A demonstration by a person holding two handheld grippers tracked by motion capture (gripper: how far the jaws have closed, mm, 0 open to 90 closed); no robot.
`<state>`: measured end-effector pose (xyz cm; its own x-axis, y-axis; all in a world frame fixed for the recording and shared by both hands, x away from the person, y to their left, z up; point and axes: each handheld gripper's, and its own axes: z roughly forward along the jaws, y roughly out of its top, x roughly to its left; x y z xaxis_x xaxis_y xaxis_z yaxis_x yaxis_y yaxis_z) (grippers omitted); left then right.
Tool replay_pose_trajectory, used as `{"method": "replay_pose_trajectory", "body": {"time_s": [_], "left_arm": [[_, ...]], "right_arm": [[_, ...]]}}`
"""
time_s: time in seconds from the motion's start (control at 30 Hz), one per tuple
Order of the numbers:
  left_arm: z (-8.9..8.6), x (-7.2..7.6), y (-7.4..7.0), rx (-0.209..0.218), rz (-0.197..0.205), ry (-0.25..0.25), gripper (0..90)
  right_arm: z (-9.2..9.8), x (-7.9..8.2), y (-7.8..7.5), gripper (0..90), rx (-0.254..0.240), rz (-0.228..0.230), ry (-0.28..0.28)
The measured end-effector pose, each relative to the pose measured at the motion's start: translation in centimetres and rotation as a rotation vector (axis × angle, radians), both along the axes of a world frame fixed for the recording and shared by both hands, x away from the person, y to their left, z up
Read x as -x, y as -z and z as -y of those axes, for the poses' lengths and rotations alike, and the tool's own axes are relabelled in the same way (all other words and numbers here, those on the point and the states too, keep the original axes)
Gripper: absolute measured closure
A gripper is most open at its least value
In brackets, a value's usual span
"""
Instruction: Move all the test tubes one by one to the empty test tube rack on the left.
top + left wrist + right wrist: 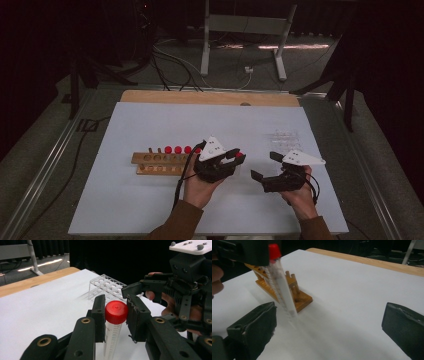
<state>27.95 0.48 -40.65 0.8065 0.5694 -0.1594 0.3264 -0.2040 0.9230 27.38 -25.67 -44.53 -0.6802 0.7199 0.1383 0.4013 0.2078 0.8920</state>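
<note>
the left gripper [115,315] pinches a red-capped tube [113,327] above the white table [150,200]; the right gripper [265,167] stands spread beside it (nothing between). behind: wooden rack [160,164], clear rack [285,136], dark room.

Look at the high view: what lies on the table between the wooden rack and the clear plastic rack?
In the high view, the left gripper hangs there, shut on a red-capped tube, between the wooden rack and the clear plastic rack.
</note>
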Motion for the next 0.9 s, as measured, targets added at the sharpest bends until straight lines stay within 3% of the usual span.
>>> {"method": "replay_pose_trajectory", "body": {"time_s": [0.9], "left_arm": [[-6.1, 0.8, -1.3, 0.012, 0.019, -0.061, 71.1]], "right_arm": [[1.5, 0.0, -0.3, 0.0, -0.017, 0.009, 0.039]]}}
